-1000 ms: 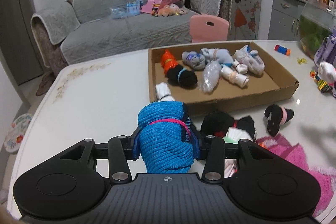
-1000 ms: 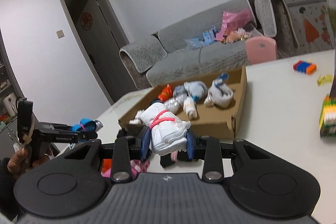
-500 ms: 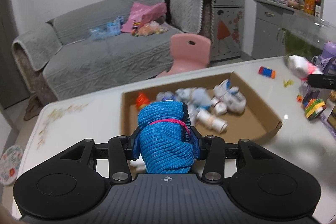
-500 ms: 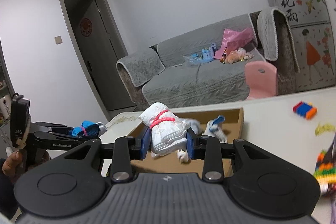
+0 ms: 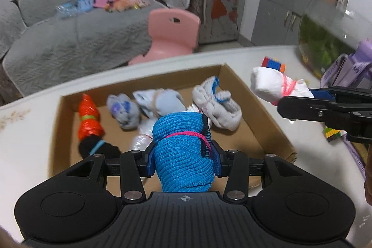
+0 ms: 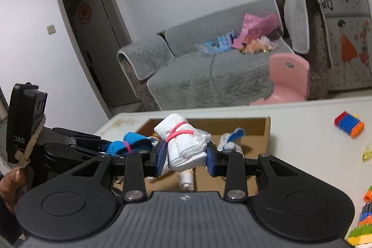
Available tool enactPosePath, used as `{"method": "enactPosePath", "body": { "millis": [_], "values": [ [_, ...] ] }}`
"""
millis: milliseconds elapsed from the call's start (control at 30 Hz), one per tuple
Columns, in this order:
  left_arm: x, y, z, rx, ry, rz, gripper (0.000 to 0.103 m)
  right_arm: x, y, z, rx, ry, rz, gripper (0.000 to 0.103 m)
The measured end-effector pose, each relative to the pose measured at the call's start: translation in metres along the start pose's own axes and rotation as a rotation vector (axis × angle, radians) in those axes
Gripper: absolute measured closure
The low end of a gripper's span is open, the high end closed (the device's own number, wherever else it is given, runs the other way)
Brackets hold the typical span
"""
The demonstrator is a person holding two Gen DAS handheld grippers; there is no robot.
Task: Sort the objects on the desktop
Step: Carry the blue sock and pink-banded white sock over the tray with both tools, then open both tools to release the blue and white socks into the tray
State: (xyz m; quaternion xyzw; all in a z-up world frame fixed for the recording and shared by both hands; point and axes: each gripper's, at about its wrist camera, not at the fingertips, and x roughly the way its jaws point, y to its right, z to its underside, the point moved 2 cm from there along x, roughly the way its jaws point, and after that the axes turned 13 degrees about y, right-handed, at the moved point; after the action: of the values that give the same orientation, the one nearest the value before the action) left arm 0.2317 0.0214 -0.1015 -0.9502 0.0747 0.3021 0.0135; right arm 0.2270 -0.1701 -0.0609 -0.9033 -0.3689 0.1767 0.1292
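Observation:
My left gripper (image 5: 183,158) is shut on a blue knitted sock roll (image 5: 183,150) tied with a pink band, held above the near part of the cardboard box (image 5: 262,108). My right gripper (image 6: 187,160) is shut on a white sock roll (image 6: 186,143) with a pink band, over the box's (image 6: 267,129) right side. In the left wrist view that white sock roll (image 5: 272,85) hangs at the box's right rim. Inside the box lie an orange and black roll (image 5: 89,122), a grey-blue roll (image 5: 123,112), pale rolls (image 5: 218,104) and others.
The box rests on a white table (image 5: 30,143). Coloured building blocks (image 6: 348,124) and a block stack (image 6: 362,224) lie to its right, with a fish tank (image 5: 325,38) and a purple bag (image 5: 348,69) beyond. A pink chair (image 5: 172,36) and a grey sofa (image 5: 69,38) stand behind.
Both grippers carried their sock rolls forward from the table's near side to above the box. The right gripper with the white roll has come into the left wrist view at the box's right rim.

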Motion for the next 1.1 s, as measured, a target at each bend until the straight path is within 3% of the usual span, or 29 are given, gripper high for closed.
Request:
{"method": "enactPosePath", "body": {
  "millis": [467,633,867,900,933,967,1033,1100],
  "values": [
    [0.040,-0.017,0.025,-0.034,-0.099,-0.014,0.051,0.042,0.010,0.041,-0.011,-0.190,0.053,0.071],
    [0.057,-0.011,0.026,-0.026,-0.134,-0.013,0.052,0.045,0.011,0.042,-0.034,-0.185,0.077,0.071],
    [0.061,-0.004,0.025,0.000,-0.130,-0.014,0.050,0.047,0.005,0.042,-0.187,-0.173,0.139,0.068],
    [0.060,-0.004,0.025,0.004,-0.131,-0.016,0.047,0.047,0.003,0.042,-0.209,-0.170,0.150,0.065],
    [0.061,-0.004,0.026,0.007,-0.138,-0.023,0.035,0.046,0.002,0.042,-0.229,-0.164,0.159,0.062],
    [0.060,-0.004,0.025,0.010,-0.138,-0.029,0.029,0.044,0.001,0.041,-0.241,-0.157,0.163,0.061],
    [0.053,-0.004,0.023,0.022,-0.110,-0.033,0.021,0.040,0.000,0.039,-0.245,-0.142,0.165,0.050],
    [0.045,-0.002,0.021,0.028,-0.098,-0.033,0.015,0.032,-0.002,0.036,-0.247,-0.121,0.161,0.049]
  ]
}}
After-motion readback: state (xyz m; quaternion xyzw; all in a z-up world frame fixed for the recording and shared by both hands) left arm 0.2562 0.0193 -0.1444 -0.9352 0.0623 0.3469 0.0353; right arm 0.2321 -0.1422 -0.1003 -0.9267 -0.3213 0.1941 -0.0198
